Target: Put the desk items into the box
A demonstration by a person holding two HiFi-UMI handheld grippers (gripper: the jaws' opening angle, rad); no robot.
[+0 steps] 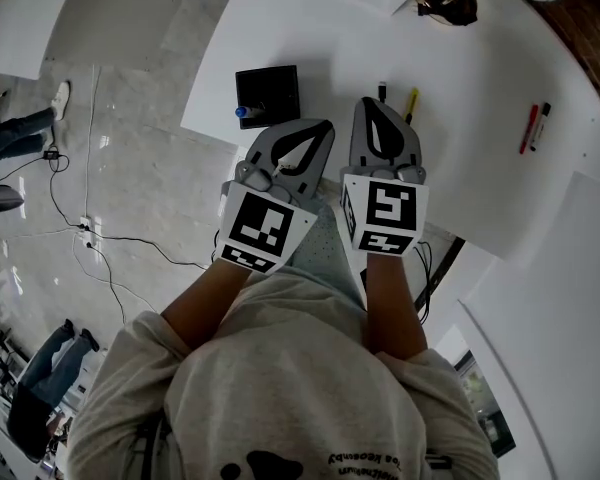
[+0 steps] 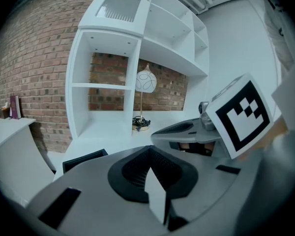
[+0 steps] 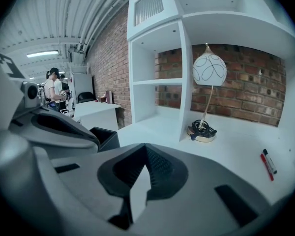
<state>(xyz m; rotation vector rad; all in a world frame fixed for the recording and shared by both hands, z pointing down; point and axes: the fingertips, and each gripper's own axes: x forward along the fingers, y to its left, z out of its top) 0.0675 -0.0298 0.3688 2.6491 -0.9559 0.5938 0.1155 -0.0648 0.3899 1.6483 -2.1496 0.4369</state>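
Right gripper view: jaws together, empty.

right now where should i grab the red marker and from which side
Its middle, from straight above: the red marker lies flat on the desk, so only its long sides are free. A black marker lies close alongside, so slip one finger between them. The right gripper, shut, looks nearer.
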